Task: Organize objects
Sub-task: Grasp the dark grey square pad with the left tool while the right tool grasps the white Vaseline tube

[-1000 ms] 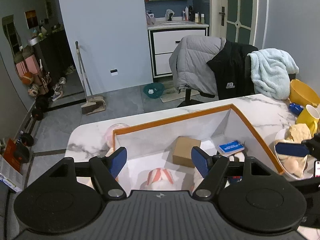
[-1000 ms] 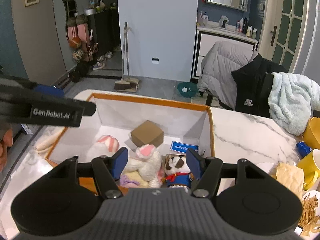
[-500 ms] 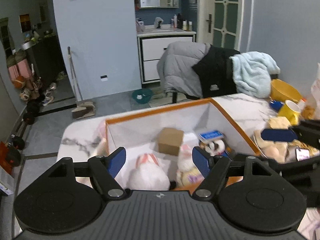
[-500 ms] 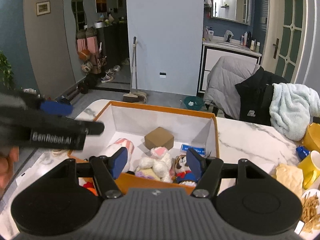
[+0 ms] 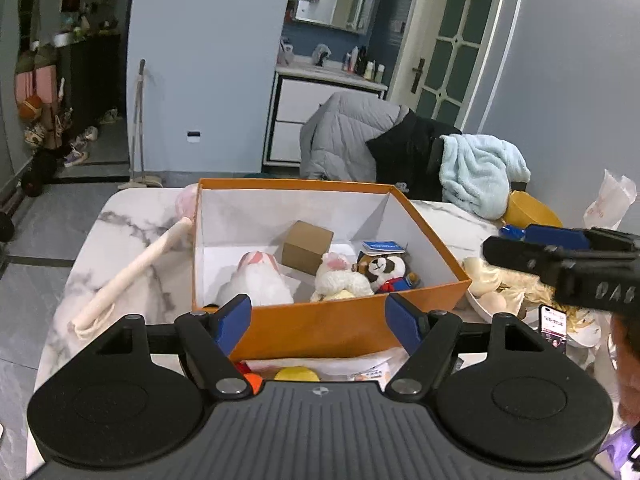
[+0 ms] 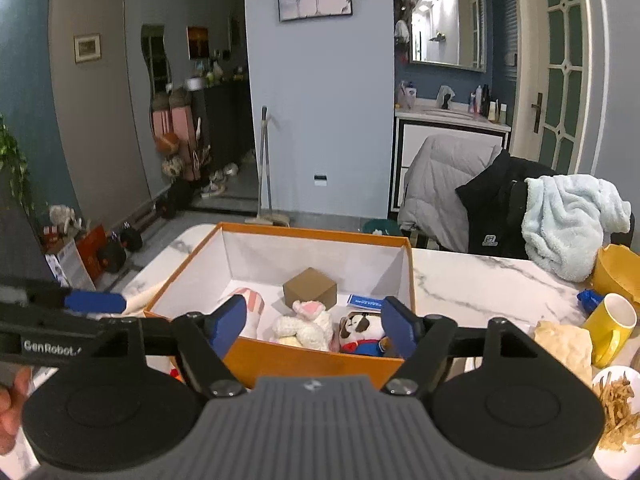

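An orange box (image 5: 340,328) (image 6: 312,360) stands on the marble table. It holds a brown carton (image 5: 307,246) (image 6: 310,290), a white bunny plush (image 5: 340,280) (image 6: 306,324), a brown-and-white dog plush (image 5: 384,270) (image 6: 360,330), a pink-striped plush (image 5: 260,276) and a blue card (image 5: 382,246). My left gripper (image 5: 318,320) hovers open before the box's near wall, holding nothing. My right gripper (image 6: 314,322) is level with the near rim; its jaws are opening and nothing is gripped between them. A yellow thing (image 5: 297,374) and papers (image 5: 360,368) lie in front of the box.
A cream strap (image 5: 132,276) lies left of the box. Right of it are a plate with a blonde doll (image 5: 500,284), a phone (image 5: 554,326), a yellow mug (image 6: 610,328), a yellow bowl (image 6: 618,272) and a plate of fries (image 6: 616,408). A chair draped with jackets (image 6: 480,200) stands behind.
Both grippers have drawn back from over the box's inside to its near wall. The right jaws stand wider than before. The plush toys stay in the box.
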A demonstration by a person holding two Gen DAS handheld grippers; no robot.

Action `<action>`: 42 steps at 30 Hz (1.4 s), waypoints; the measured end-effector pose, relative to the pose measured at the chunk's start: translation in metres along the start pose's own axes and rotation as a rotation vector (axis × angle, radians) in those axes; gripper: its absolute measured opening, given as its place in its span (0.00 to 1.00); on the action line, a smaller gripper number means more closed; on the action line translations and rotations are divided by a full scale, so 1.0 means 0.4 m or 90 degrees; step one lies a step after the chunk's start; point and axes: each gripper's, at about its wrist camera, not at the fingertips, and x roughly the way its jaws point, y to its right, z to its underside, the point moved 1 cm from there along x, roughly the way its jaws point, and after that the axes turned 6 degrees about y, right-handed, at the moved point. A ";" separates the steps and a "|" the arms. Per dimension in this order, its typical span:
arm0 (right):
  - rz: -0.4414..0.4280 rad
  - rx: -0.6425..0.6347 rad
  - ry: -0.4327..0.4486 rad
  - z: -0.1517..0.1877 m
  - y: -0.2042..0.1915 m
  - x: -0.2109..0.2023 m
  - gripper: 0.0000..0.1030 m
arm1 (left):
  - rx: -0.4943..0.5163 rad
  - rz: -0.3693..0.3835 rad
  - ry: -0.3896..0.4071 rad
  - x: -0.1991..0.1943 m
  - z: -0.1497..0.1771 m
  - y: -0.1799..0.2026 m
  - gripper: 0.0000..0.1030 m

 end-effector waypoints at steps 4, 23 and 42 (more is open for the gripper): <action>0.001 0.024 0.001 0.035 0.030 -0.016 0.83 | 0.026 0.008 -0.019 -0.002 0.053 0.010 0.85; -0.018 0.041 -0.178 0.253 -0.011 0.120 0.83 | 0.192 0.120 -0.237 0.017 0.336 0.120 0.86; 0.006 0.065 -0.306 0.351 -0.080 0.300 0.56 | 0.191 0.144 -0.312 -0.002 0.427 0.143 0.91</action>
